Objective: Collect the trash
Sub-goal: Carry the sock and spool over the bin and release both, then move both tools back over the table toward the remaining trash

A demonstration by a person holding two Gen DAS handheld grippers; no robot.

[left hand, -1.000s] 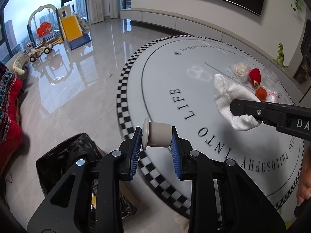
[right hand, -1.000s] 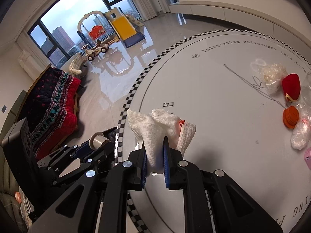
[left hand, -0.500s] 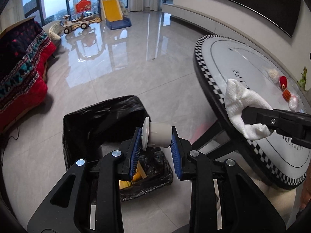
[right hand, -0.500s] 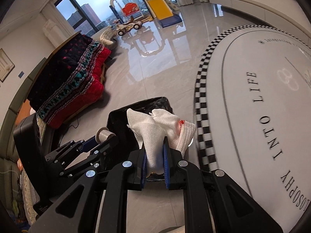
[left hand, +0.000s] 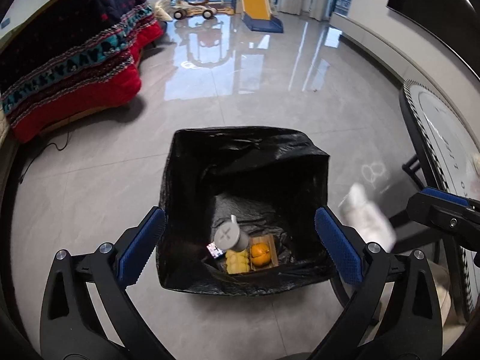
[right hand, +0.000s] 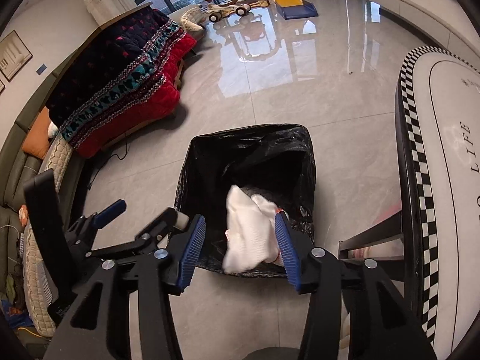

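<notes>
A bin lined with a black bag (left hand: 240,150) stands on the tiled floor, and both grippers point down at it. My left gripper (left hand: 240,246) is open wide, its jaws opening with nothing between the pads. The grey roll (left hand: 229,235) is free below them inside the bin, beside an orange (left hand: 260,253) and a yellow scrap (left hand: 237,262). My right gripper (right hand: 240,249) is over the bin (right hand: 249,138), its jaws opening. The white cloth (right hand: 249,234) with a red stain hangs blurred between them, off the left pad and slipping down. In the left wrist view the cloth (left hand: 369,219) shows blurred beside the right gripper's fingers (left hand: 444,210).
The round table (right hand: 420,150) with a checkered rim stands right of the bin on dark legs (right hand: 369,240). A sofa under a red and dark blanket (right hand: 120,84) lies to the left, with a cable on the floor. A toy slide (left hand: 255,0) stands far back.
Both grippers swung from over the table to above the bin. The left jaws opened and the roll dropped out. The right jaws opened and the cloth came loose.
</notes>
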